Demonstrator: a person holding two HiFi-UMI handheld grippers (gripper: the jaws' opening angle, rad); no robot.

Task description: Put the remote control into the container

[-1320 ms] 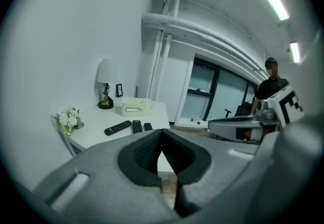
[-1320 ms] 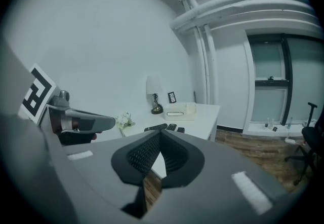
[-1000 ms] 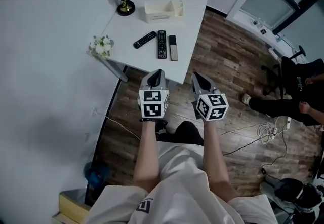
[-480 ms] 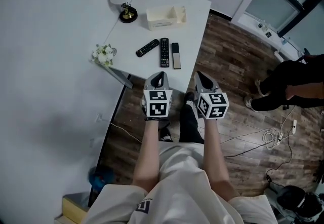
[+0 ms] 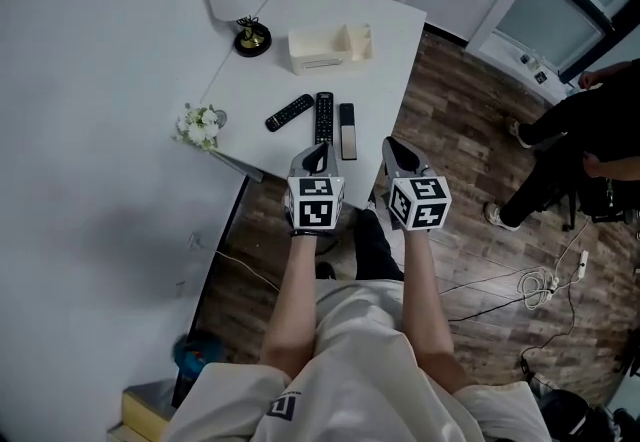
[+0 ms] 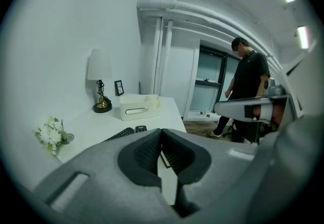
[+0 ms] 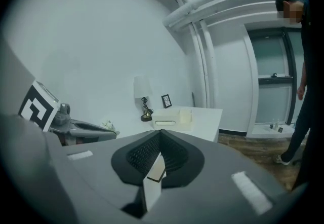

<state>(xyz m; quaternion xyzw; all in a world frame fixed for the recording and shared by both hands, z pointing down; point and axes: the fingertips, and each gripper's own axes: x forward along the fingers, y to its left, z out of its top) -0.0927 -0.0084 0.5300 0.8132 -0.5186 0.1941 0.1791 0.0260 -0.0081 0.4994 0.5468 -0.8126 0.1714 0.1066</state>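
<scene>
At the left edge of the white table (image 5: pixel 390 50) sits a flower bunch (image 5: pixel 203 123). Three remote controls (image 5: pixel 323 117) lie side by side mid-table, with the cream container (image 5: pixel 330 48) beyond them on the far side. The left gripper (image 5: pixel 316 156) and right gripper (image 5: pixel 396 154) hover at the near edge, each with its jaws pressed together on nothing.

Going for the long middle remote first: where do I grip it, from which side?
Pinch the middle remote across its narrow width near mid-length, coming straight down from above. It lies flat, and the slim remote sits close beside it, so a side approach probably won't fit. The left gripper is nearest.
</scene>
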